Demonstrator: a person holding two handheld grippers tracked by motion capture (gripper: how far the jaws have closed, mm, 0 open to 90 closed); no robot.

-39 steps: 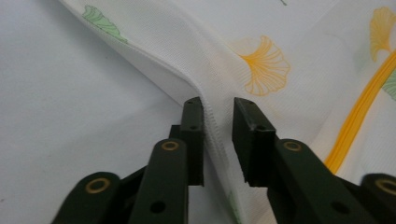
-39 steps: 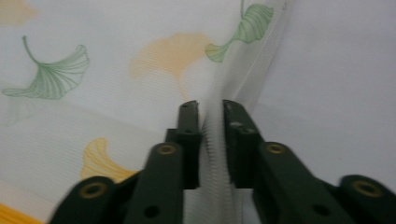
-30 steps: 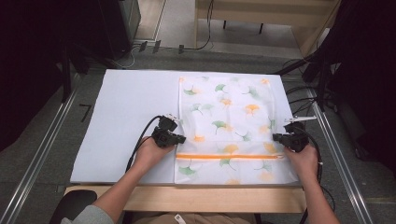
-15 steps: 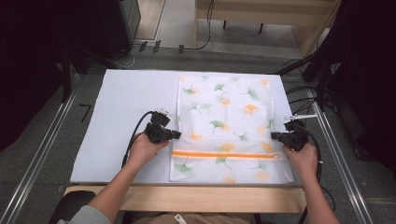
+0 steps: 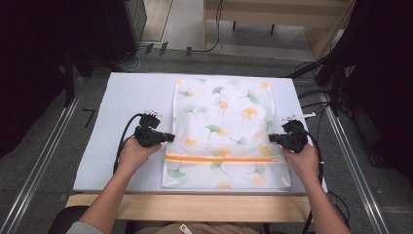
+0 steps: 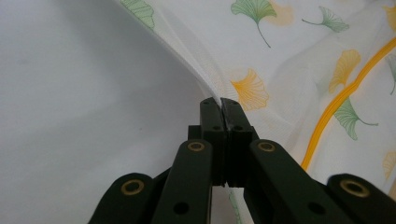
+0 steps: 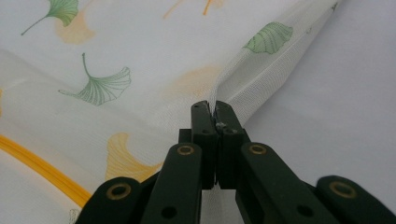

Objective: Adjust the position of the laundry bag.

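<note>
Both hands have drawn the mesh bag (image 5: 225, 131) nearer; left gripper (image 5: 170, 137) and right gripper (image 5: 271, 138) stay clamped on its opposite side edges, above the orange zipper (image 5: 221, 159).

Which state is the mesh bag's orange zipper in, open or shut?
Shut, as far as shows: the orange zipper runs as one unbroken line across the mesh bag, with no gap.
</note>
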